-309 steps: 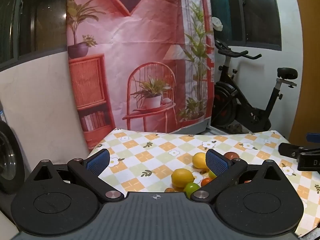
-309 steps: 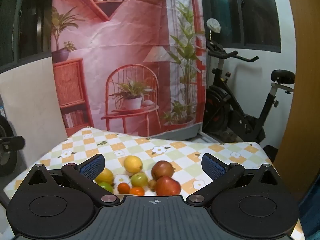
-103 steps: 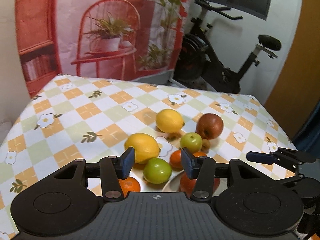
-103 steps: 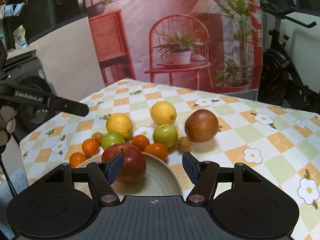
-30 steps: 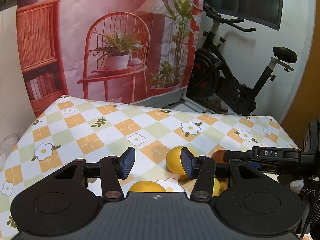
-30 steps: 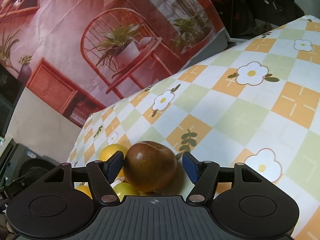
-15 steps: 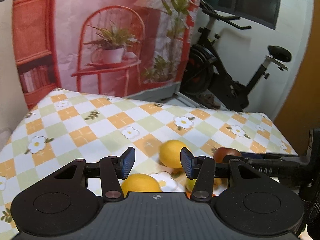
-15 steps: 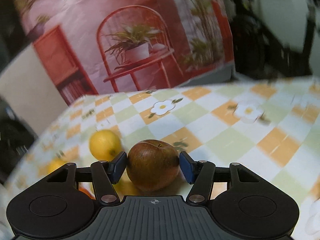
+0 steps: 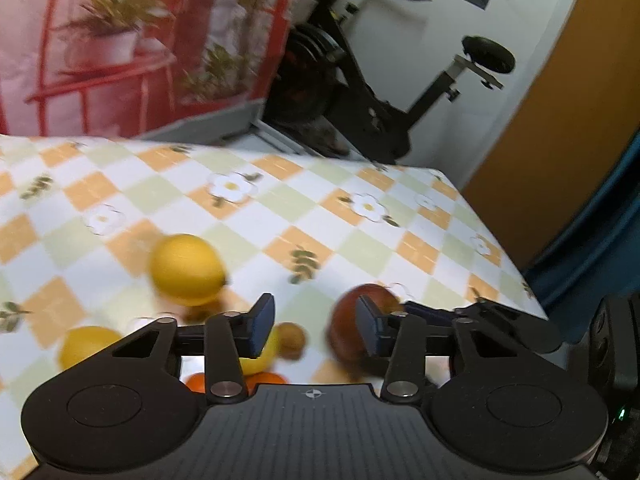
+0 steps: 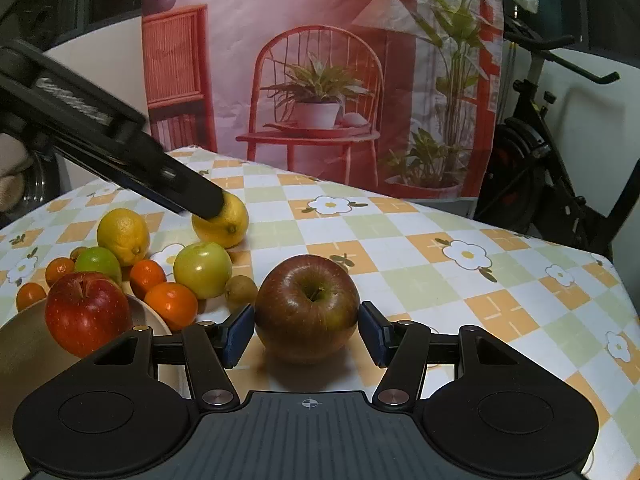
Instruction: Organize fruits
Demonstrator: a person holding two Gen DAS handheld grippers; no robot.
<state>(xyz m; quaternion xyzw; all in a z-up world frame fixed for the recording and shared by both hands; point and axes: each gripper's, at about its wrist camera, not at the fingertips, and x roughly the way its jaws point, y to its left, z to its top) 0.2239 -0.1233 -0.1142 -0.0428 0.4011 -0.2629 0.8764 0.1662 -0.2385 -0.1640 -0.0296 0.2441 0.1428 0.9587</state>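
In the right wrist view my right gripper [image 10: 306, 330] is shut on a dark red-brown apple [image 10: 307, 307], both pads touching its sides, low over the checked tablecloth. A red apple [image 10: 86, 312] sits in a beige bowl [image 10: 24, 340] at the left. Around it lie two lemons [image 10: 123, 235], green fruits [image 10: 203, 268], small oranges [image 10: 171, 305] and a small brown fruit [image 10: 240, 288]. My left gripper [image 9: 316, 327] is open and empty above the fruit pile; the brown apple [image 9: 352, 330] shows behind its right finger.
The checked tablecloth [image 10: 440, 264] covers the table; its right edge drops off near an exercise bike [image 10: 560, 152]. A printed red backdrop [image 10: 320, 60] hangs behind. The left gripper's arm [image 10: 104, 140] crosses the upper left of the right wrist view, over one lemon.
My right gripper has kept hold of the brown apple and tilted down toward the bowl side. The left gripper has swung right and downward over the fruit, still open.
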